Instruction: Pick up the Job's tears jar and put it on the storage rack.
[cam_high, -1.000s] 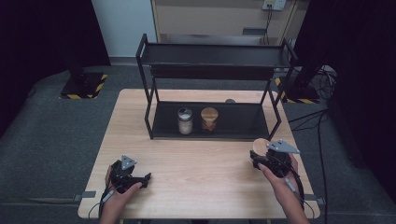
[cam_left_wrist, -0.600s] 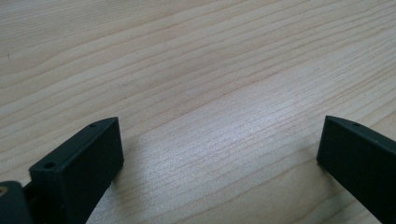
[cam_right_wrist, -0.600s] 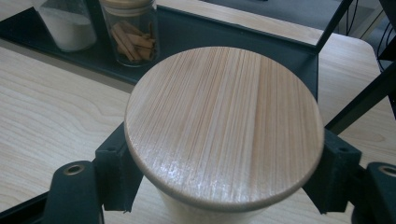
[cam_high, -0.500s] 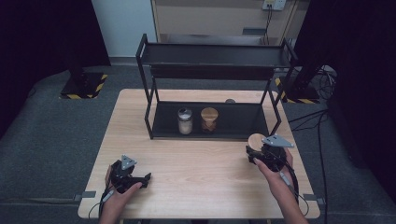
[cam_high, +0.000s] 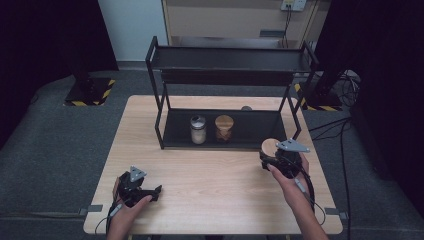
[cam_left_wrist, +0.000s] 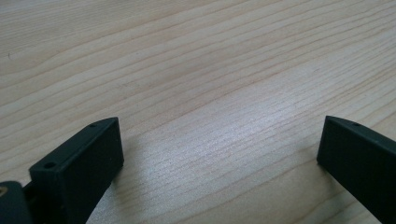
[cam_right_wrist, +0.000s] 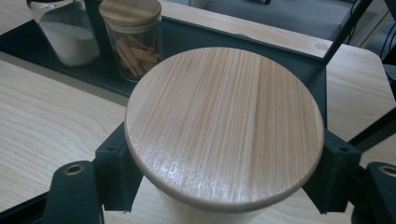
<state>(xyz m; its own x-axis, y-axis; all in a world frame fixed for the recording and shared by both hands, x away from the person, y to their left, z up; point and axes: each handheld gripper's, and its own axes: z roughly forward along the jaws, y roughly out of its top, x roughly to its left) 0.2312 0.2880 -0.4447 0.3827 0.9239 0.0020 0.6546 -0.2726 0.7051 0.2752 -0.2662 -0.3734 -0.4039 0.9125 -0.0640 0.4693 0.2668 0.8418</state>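
I have the right tongs (cam_high: 272, 161) clamped on a jar with a wooden lid (cam_right_wrist: 224, 123), both jaws pressing its sides just under the lid, and I judge the job to be stocking the black rack (cam_high: 230, 65). 2 jars already stand on the lower shelf ahead of and to the left of these tongs: one with white powder (cam_high: 198, 129) and one with cinnamon sticks (cam_high: 224, 128), touching or nearly so. So I would call the work well along: 2 placed, the 3rd gripped and carried close to the rack's front edge, with the setting down and letting go left to do. There looks to be free shelf to the right of the cinnamon jar, straight ahead of the right tongs. My left tongs (cam_high: 150, 192) rest low over the bench (cam_high: 210, 200), jaws spread wide with nothing between them, well apart from the rack. The high view gives me the whole layout, both shelves and how near the held jar sits to the rack post. The right gripper view tells me what the high view cannot: the jaw contact under the lid and the contents of the 2 shelved jars. The left gripper view confirms bare wood grain between the open jaws.
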